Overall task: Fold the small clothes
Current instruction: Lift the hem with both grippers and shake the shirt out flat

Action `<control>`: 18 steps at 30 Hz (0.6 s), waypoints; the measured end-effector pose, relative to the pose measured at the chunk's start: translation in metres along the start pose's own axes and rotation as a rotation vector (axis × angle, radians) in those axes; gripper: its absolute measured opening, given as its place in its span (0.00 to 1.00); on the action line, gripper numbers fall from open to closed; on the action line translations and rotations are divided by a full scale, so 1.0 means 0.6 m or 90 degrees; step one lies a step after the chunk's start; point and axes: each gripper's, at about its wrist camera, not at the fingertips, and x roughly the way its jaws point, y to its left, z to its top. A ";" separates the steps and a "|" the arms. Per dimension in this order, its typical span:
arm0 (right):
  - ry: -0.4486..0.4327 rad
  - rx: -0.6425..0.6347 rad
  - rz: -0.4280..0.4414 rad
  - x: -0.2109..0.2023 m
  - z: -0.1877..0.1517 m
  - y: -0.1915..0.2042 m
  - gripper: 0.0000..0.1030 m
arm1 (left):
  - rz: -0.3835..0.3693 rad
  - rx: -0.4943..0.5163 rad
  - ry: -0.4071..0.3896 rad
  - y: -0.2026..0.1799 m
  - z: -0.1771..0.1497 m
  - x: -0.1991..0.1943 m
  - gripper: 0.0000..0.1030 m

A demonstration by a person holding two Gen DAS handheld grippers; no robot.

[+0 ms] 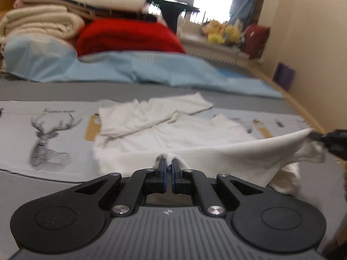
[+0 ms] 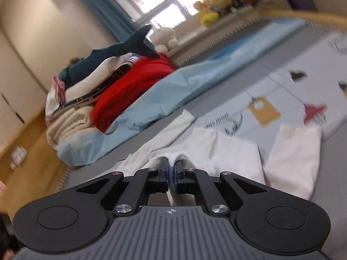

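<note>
**Both grippers pinch the shirt hem, fold ready to carry over**

The left gripper [image 1: 169,164] has its jaws pressed nearly together on a small bunch of white fabric, and off to the right the right gripper [image 1: 318,137] clamps the other corner. From its own camera the right gripper [image 2: 171,165] shows the same thing: blue pads closed tight on a thick roll of cloth. Between the two, the near edge of the shirt [image 1: 173,134] hangs up off the bed as a slack, sagging line, while the rest lies flat on the printed sheet [image 1: 49,138], one sleeve folded across the top.

What the fold likely wants now: keep both corners level with each other and pull them gently apart so that sagging edge goes taut. Then carry it forward over the body of the shirt in one arc and lay it down square to the far edge. Uneven height would probably skew the crease.

The shirt looks like soft, thin cotton knit, limp and easily creased. The sheet beneath is smooth, pale, printed with a lined deer head. Beyond it lies a crinkly light-blue cover [image 1: 134,69], a plush red blanket [image 1: 128,36], and a stack of cream quilts [image 1: 41,21].
</note>
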 end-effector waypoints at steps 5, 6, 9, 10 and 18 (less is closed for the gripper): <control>0.111 -0.005 -0.059 -0.043 -0.054 -0.015 0.04 | -0.006 -0.025 0.031 0.055 -0.068 -0.127 0.03; 0.137 -0.012 -0.072 -0.047 -0.069 -0.017 0.04 | -0.007 -0.019 0.038 0.063 -0.077 -0.143 0.03; 0.227 -0.033 -0.113 -0.047 -0.113 -0.017 0.04 | -0.038 0.014 0.079 0.082 -0.103 -0.164 0.03; 0.252 -0.046 -0.126 -0.046 -0.124 -0.012 0.04 | -0.044 0.035 0.104 0.082 -0.114 -0.165 0.03; 0.395 -0.109 -0.254 -0.030 -0.185 -0.040 0.09 | -0.109 0.212 0.322 0.045 -0.190 -0.135 0.05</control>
